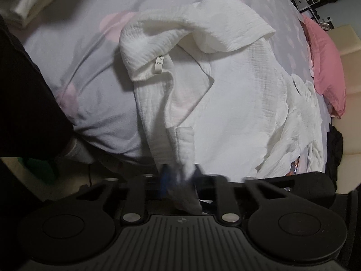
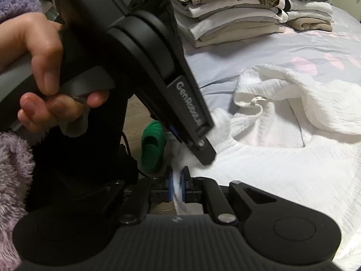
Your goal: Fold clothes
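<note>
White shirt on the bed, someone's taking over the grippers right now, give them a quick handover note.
Left gripper: shut on the near edge of the white shirt.
Right gripper: shut on the same edge, right beside the left one.
The shirt lies spread on the grey bedsheet, collar rumpled, not yet folded.
Done: a stack of folded clothes sits at the far side of the bed.
Left: fold this shirt and probably add it to the stack.

Black plastic left gripper (image 2: 203, 151), white lettering down its finger, one silver screw near the tip. Right gripper (image 2: 177, 187): blue pads, ribbed grey body. Fluffy lilac sleeve (image 2: 11, 169).
</note>
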